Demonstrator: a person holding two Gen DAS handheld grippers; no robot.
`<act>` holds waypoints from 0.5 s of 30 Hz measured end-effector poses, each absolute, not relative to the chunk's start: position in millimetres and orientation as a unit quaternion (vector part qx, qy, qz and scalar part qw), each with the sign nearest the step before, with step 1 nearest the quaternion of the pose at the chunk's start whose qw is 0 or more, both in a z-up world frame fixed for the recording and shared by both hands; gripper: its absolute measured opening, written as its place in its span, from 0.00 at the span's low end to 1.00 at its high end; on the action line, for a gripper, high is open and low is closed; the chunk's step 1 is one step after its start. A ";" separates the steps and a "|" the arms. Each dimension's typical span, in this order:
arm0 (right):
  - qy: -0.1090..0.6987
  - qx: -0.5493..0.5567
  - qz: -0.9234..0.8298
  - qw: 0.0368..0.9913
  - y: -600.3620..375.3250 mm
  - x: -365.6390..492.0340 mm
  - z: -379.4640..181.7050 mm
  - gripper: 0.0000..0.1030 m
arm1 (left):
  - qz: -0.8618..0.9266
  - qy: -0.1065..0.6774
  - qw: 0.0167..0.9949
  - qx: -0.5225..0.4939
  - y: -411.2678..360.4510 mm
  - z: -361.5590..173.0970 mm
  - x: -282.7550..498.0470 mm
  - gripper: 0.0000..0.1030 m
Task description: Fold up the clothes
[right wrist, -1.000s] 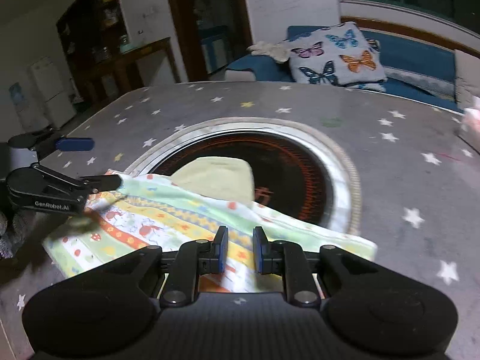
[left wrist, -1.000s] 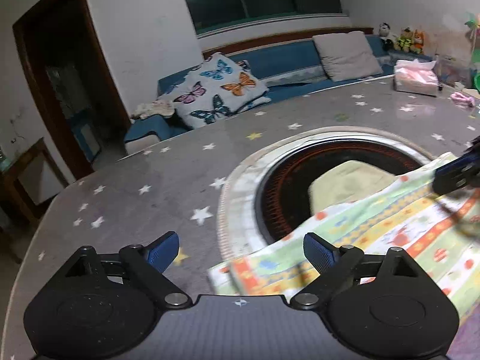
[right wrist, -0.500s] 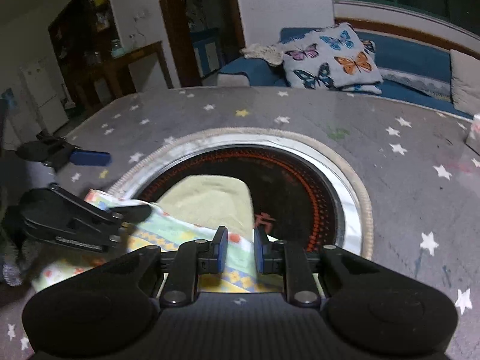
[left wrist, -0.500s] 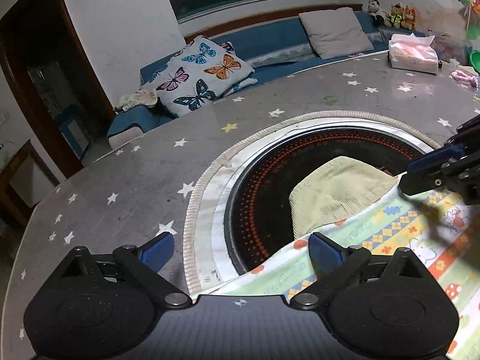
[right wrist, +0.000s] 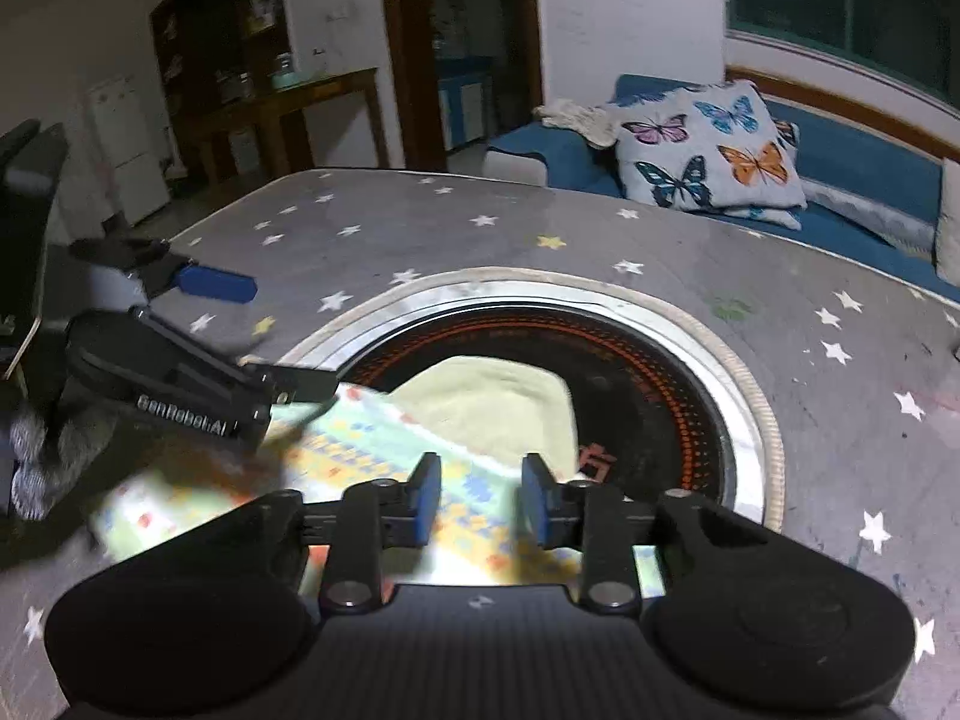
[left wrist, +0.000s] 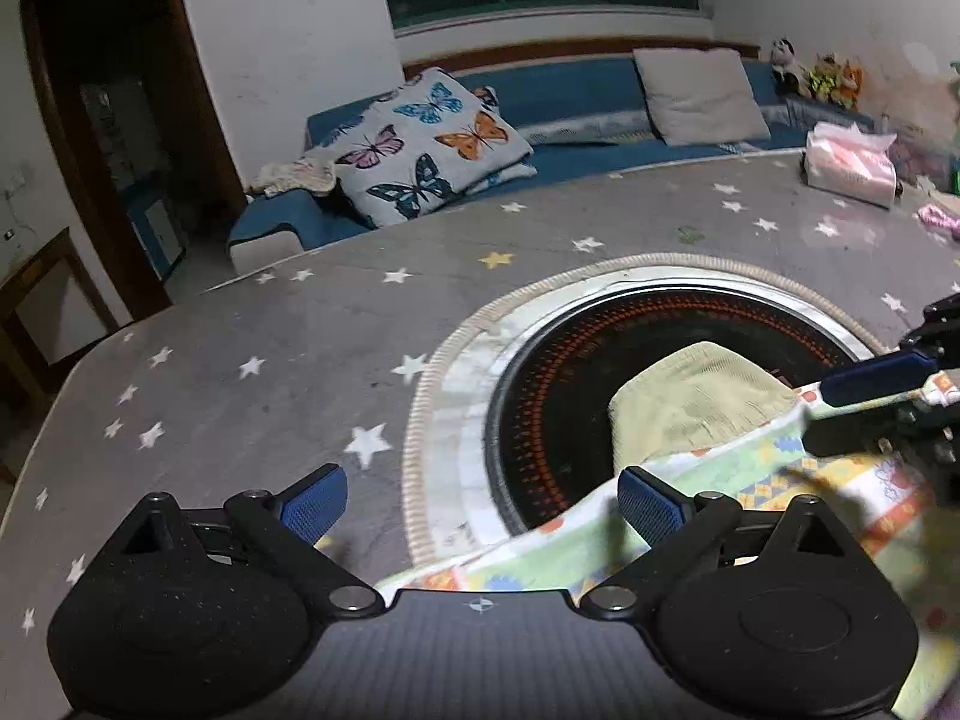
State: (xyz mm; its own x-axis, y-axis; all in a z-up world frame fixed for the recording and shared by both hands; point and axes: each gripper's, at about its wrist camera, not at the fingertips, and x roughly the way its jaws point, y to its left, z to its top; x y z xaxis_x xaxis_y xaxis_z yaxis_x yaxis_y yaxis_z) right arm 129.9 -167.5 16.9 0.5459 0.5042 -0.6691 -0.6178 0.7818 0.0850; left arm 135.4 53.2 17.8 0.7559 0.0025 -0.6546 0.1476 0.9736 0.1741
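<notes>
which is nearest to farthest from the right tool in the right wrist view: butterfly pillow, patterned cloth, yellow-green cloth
1. patterned cloth, right under the right tool, whose jaws are opening, not pinching it.
2. yellow-green cloth, just beyond, on the dark round inset.
3. butterfly pillow, far back on the blue sofa, upper right.

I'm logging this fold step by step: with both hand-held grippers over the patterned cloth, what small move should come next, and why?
Probably lift the right hand-held gripper clear of the patterned cloth: its jaws are opening with no cloth pinched between them, and the left hand-held gripper stands wide open, so the fold seems released.
</notes>
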 end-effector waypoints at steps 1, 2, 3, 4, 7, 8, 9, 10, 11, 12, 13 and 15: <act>0.352 -0.083 0.323 0.875 -166.9 126.0 17.8 0.30 | -0.038 0.346 0.931 0.106 54.6 18.7 129.8 0.98; 0.351 -0.085 0.326 0.874 -166.1 120.4 18.5 0.34 | -0.038 0.345 0.932 0.106 55.5 19.1 123.9 0.98; 0.349 -0.087 0.329 0.873 -165.1 114.4 18.9 0.39 | -0.038 0.344 0.932 0.105 56.5 19.3 117.8 0.99; 0.347 -0.090 0.332 0.872 -164.1 108.5 19.2 0.39 | -0.038 0.343 0.933 0.105 57.2 18.8 109.8 1.00; 0.343 -0.099 0.337 0.871 -162.0 92.4 18.3 0.39 | -0.034 0.339 0.934 0.108 58.3 16.3 87.7 1.00; 0.342 -0.101 0.339 0.871 -161.5 87.2 17.7 0.39 | -0.031 0.337 0.935 0.109 58.9 15.1 80.9 1.00; 0.340 -0.104 0.339 0.871 -161.0 81.8 17.0 0.39 | -0.028 0.335 0.935 0.110 59.6 13.9 74.4 1.00; 0.337 -0.107 0.340 0.872 -160.5 76.3 16.3 0.39 | -0.024 0.334 0.936 0.110 59.8 12.3 68.8 1.00; 0.332 -0.111 0.339 0.873 -159.9 70.6 15.5 0.39 | -0.020 0.333 0.936 0.110 59.7 10.6 63.7 1.00; 0.327 -0.115 0.339 0.875 -159.4 65.0 14.8 0.39 | -0.016 0.331 0.937 0.110 60.1 8.9 58.5 1.00; 0.323 -0.118 0.340 0.876 -159.0 59.7 14.4 0.40 | -0.012 0.329 0.938 0.109 61.1 7.8 53.6 1.00; 0.316 -0.120 0.344 0.876 -158.9 50.0 13.1 0.40 | -0.003 0.324 0.940 0.106 63.3 6.1 44.9 1.00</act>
State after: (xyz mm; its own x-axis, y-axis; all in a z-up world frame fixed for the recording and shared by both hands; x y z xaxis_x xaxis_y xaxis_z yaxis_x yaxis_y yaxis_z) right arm 50.0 -158.9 13.1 0.5648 0.5266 -0.6353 -0.6778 0.7352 0.0068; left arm 44.9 63.3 6.1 0.7895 0.0627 -0.6106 0.0750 0.9775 0.1973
